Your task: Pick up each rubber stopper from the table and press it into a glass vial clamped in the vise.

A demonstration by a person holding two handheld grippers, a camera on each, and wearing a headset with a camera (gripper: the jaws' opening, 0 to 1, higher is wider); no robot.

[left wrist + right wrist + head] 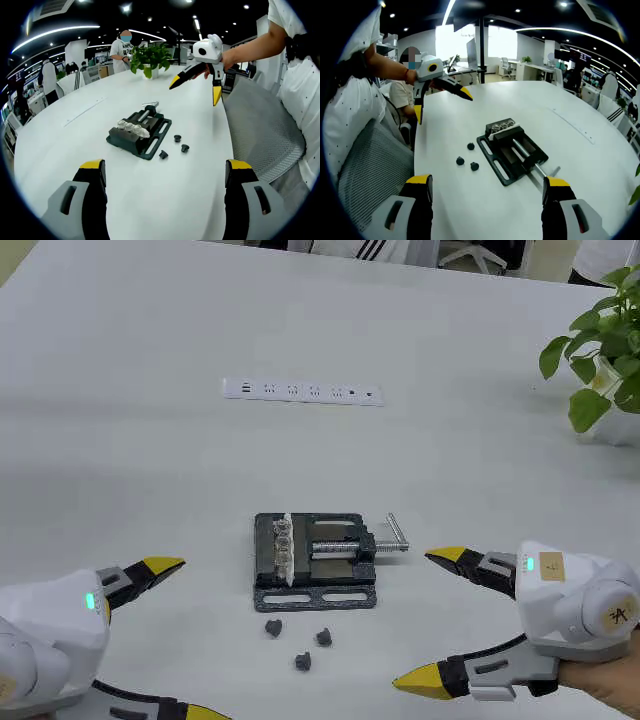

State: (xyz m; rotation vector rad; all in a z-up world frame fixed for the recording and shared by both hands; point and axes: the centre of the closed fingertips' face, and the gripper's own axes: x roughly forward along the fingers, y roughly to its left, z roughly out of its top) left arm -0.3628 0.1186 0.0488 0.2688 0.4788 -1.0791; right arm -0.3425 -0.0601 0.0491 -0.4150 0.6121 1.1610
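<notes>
Left gripper (190, 638) and right gripper (416, 618) both spread wide and empty, flanking the vise (318, 585) holding glass vials (283, 545); three rubber stoppers (303, 661) loose on desk (150, 470).

White bench (130, 490), pale and bare over most of its top. Black vise (316, 562) sits near the front, with three dark rubber stoppers (273, 627) lying loose just in front of it, each apart from the others. White power strip (302, 392) lies flat well behind the vise; potted plant (600, 350) stands at the far right edge.

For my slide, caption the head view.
Open left gripper and right gripper flank vise with vials, three stoppers loose.
</notes>
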